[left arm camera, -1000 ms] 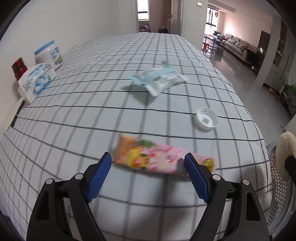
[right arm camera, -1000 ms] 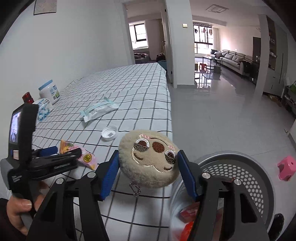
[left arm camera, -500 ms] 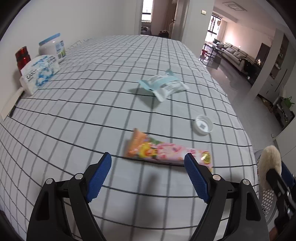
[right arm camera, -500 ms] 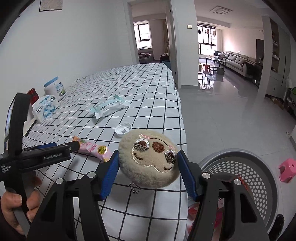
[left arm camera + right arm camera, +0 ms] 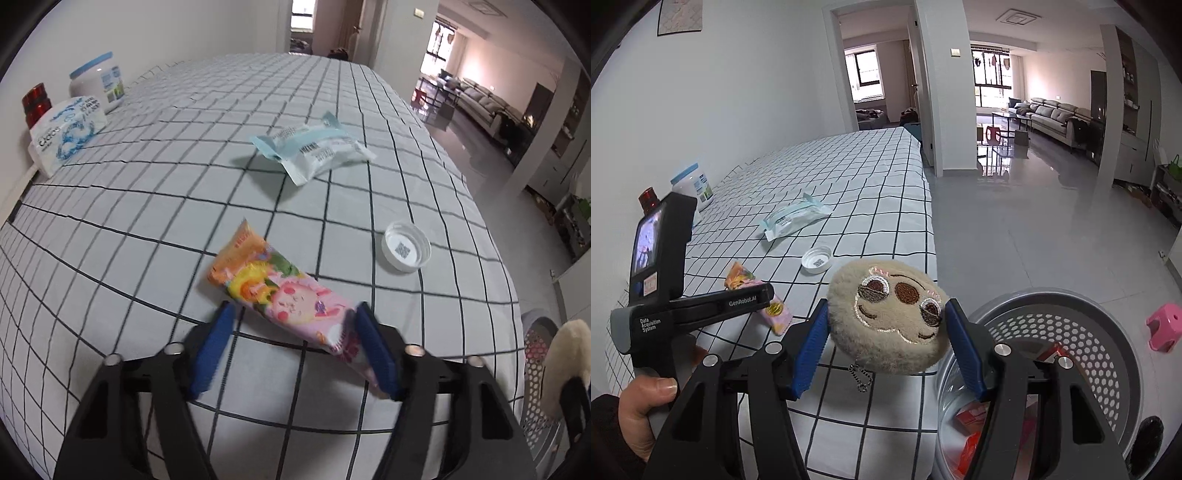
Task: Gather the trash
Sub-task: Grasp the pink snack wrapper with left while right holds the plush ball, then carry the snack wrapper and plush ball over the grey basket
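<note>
A pink and orange snack wrapper lies on the checked table. My left gripper is open, and the wrapper's near end lies between its blue pads, touching the right pad. The wrapper also shows in the right wrist view. My right gripper is shut on a round beige plush toy, held beside the table's edge, next to a grey perforated basket. A white bottle cap and a pale blue wipes packet lie farther out.
A tissue pack, a white tub and a red jar stand by the wall at the left. The basket holds red packaging. A pink stool stands on the floor at the right.
My left gripper has moved forward and its jaws have narrowed around the wrapper's near end. My right gripper still holds the plush toy, and has shifted little.
</note>
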The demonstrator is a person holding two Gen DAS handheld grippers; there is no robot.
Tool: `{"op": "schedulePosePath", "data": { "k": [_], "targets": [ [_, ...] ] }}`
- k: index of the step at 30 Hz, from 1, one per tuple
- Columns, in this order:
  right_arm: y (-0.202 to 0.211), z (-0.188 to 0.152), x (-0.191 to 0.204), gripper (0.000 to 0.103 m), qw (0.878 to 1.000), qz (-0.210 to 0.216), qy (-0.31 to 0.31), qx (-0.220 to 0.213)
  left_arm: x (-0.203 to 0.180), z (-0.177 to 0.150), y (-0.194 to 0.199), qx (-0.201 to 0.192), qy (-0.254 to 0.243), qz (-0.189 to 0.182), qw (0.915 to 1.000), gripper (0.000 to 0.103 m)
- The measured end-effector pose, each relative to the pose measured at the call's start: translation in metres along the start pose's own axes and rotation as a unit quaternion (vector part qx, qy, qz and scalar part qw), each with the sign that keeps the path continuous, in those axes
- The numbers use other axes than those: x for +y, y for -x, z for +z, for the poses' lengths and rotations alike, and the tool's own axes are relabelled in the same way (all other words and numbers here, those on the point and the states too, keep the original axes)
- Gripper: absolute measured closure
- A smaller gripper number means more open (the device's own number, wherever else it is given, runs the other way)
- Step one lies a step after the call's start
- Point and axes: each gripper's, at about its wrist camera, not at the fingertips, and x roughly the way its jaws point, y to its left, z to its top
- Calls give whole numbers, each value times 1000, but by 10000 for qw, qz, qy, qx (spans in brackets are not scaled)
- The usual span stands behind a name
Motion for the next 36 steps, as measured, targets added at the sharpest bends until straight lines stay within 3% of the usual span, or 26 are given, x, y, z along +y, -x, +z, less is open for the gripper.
{"op": "schedulePosePath", "data": {
  "k": [3,5,11,25,36],
  "targets": [
    [-3,-2,0,42,10000,-1,-32,28,-2,-3,3,-61,-174,-79,9998,59],
    [-6,-4,-1,42,10000,0,-63,50,-4,-6,5,-50,-302,-231,9993,78],
    [-5,-10,-4,42,9998,-5,-171,86,-10,-18,19,-95,-748,-536,9957,89],
    [21,-31,-34,42,9980,-357,-514,81,-41,-41,63,-415,-1367,-1030,9844,90],
    [52,-49,-80,42,9929,-890,-784,59,-113,-62,82,-508,-2076,-1592,9638,90]
  ]
}}
